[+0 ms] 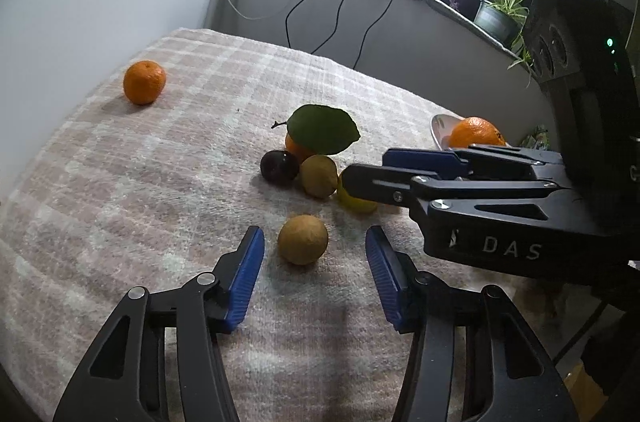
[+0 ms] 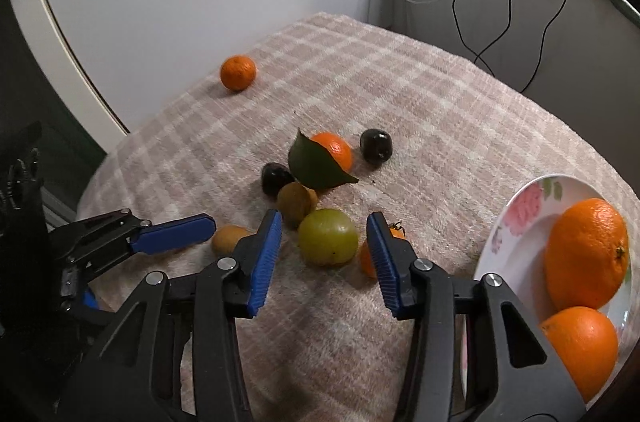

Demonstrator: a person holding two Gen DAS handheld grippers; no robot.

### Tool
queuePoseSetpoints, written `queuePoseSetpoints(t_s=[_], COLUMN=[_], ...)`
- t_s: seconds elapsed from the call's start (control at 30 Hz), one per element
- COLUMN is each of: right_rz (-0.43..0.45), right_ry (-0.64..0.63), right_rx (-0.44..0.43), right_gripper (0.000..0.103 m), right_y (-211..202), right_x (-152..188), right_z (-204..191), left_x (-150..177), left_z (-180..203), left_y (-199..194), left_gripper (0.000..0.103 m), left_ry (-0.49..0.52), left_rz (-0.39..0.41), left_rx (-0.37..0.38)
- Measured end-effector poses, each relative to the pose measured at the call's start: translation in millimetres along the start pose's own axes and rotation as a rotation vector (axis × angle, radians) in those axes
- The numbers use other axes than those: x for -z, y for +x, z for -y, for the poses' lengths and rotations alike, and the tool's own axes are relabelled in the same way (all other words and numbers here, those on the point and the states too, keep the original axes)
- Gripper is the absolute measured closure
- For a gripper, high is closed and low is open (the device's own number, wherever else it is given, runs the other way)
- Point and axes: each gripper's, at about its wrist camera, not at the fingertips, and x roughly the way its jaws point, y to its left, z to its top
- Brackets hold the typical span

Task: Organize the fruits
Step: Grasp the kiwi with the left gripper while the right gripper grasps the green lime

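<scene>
While the left gripper [image 1: 315,254] stands released around a brown fruit [image 1: 303,239] on the checked cloth [image 1: 160,182], its pads clear of it, the right gripper [image 2: 324,246] brackets a green fruit [image 2: 327,236], likewise unclenched. Two oranges [image 2: 586,258] lie on the plate [image 2: 520,206] at right.

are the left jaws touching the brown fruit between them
Apart. In the left wrist view the left gripper stands open around the brown fruit, with towel showing between the fruit and each blue pad.
</scene>
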Motion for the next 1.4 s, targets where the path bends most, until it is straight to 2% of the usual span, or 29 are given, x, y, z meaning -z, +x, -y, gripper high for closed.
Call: queuePoseSetpoints(t_s=[0.27,0.4,0.63,0.9,1.13,1.4], right_rz=[-0.042,-0.075,-0.100,-0.075,-0.013,0.064], right_ry=[-0.114,-0.174,-0.233,-0.134,-0.069,-0.022], right_rx=[0.028,0.071,0.091,0.020,-0.023,-0.027], right_gripper=[0.060,0.071,0.072,0.074,0.074,0.074], right_y=[8,10,11,3,-17,-51], right_x=[-1,-2,-2,-3,-4,-1], right_z=[-14,-17,-23,-9,-2,9], left_x=[-1,-1,0,1,1,-6], left_z=[0,-1,-3,-7,-8,-2], left_y=[8,9,8,6,-2,-15], left_gripper=[0.060,0.065,0.078,0.078,0.078,0.078], left_ry=[0.011,0.011,0.005,-0.013,-0.030,-0.031], left_rz=[-0.008,-0.004,0.002,0.007,0.017,0.047], left_rx=[-0.019,-0.030,-0.043,-0.023,-0.007,0.027])
